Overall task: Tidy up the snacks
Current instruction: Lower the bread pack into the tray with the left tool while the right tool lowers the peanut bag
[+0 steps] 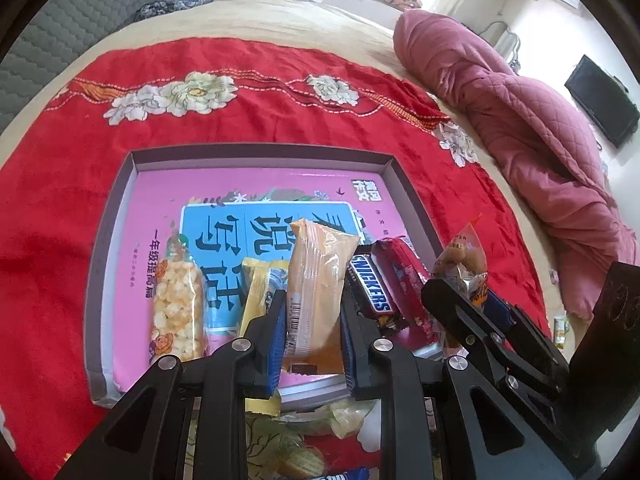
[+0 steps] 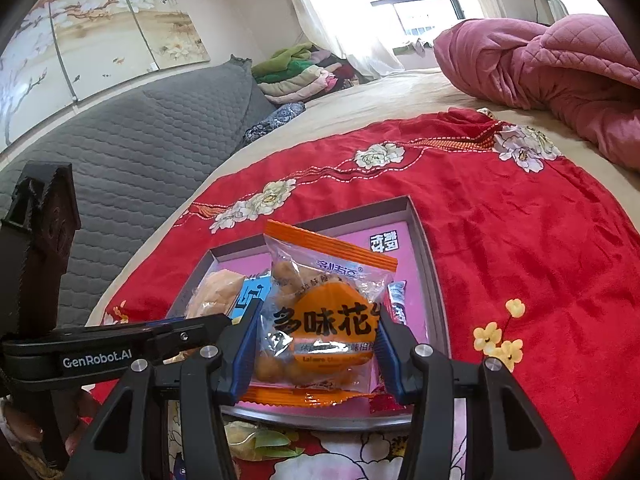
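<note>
Both grippers are holding snacks over the tray (image 1: 120, 208). Left gripper (image 1: 312, 320) is clamping an orange wafer pack (image 1: 316, 280), blue pads (image 1: 276, 336) pressing its lower half, pack standing upright between the jaws. Right gripper (image 2: 316, 344) is pinching a peanut bag (image 2: 320, 312), clear film with orange label and orange crimped ends, nuts showing through.

Already lying in the tray, in a rough row along the near side: popcorn bar (image 1: 176, 304) at left, yellow pack (image 1: 260, 284) partly hidden behind the left finger, Snickers (image 1: 370, 288) and red pack (image 1: 404, 272) at right. Tray is sitting on a red cloth (image 1: 240, 112) over the bed. More wrappers (image 1: 304, 452) are lying on the cloth just outside the near rim, not yet sorted.

Risks, my read:
- Both grippers are crowding the same near-right area; the right one is showing just beside the left one in the left view. Lowering together could be knocking fingers or shoving the Snickers and red pack out of line.
- Wafer pack is slick film, held low and standing tall. Could be tipping sideways on release and landing across the yellow pack instead of in the gap beside it.
- Peanut bag is puffy and loose-filled; squeezing harder risks popping the seal, gripping softer risks it slipping.
- Bed is soft, so pushing down on the tray could be tilting it and sliding the row.
</note>
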Motion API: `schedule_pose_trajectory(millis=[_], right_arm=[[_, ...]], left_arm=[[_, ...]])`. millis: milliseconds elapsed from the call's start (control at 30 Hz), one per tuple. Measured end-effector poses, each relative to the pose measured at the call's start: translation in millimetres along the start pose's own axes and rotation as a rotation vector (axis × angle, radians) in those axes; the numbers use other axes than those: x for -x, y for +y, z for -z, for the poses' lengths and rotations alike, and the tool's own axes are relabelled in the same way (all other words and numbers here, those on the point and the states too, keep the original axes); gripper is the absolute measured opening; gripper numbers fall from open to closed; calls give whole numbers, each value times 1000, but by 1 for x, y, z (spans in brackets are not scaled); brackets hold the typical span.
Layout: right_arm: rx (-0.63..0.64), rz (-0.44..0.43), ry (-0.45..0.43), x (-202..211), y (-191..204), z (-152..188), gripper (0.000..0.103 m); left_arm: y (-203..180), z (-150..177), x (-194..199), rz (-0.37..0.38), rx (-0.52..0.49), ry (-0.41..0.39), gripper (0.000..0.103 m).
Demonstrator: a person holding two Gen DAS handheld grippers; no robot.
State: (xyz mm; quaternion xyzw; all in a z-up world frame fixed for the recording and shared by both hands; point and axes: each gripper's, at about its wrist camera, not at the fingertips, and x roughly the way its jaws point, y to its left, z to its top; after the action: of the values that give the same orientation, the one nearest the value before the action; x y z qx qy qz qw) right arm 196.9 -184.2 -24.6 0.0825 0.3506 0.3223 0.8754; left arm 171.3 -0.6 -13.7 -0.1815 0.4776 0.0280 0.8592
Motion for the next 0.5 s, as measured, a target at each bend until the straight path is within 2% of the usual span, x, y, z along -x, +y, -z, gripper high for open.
schedule_pose_trajectory(millis=[500], right_arm=[[-16,-1,30,-13,-8,4,51]], left_arm=[[-7,2,-18,-21,-28,39,25]])
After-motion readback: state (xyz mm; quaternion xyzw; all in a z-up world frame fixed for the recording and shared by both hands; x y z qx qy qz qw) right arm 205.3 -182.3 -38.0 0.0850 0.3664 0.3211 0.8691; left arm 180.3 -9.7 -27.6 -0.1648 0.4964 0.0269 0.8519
